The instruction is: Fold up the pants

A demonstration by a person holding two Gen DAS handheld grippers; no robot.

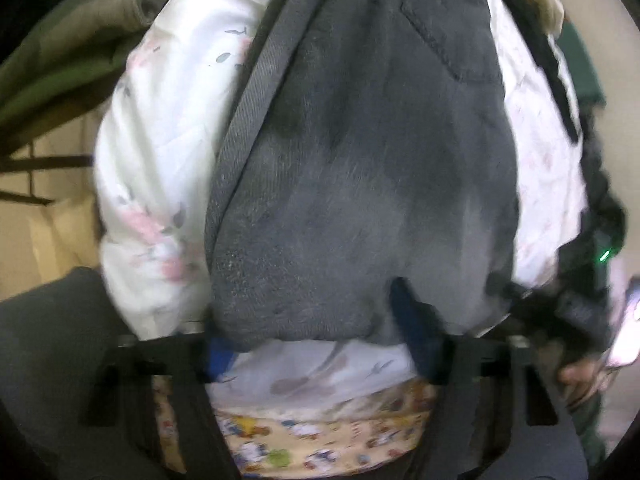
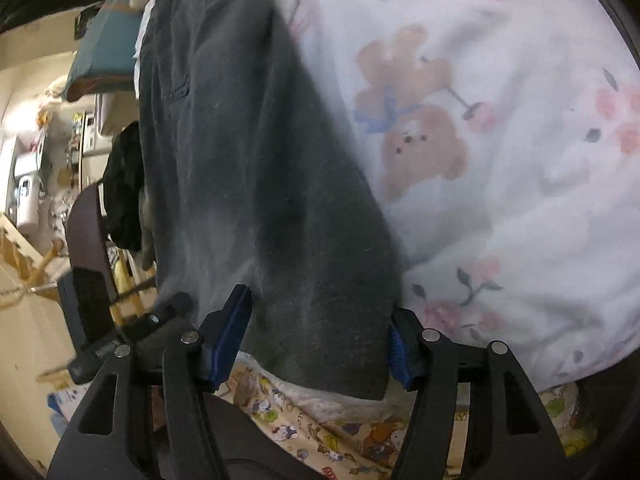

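pants (image 1: pixel 360 160): flat on flowered quilt (image 1: pixel 160 140) | left tongs (image 1: pixel 316 344): partly open, astride hem, grip unclear | right tongs (image 2: pixel 320 344): open, astride hem

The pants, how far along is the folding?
Done: the grey pants lie lengthwise on the floral quilt. In hand: both claws, left and right, straddle the near end, though whether the pads grip is unclear. Left: no crosswise fold shows yet.
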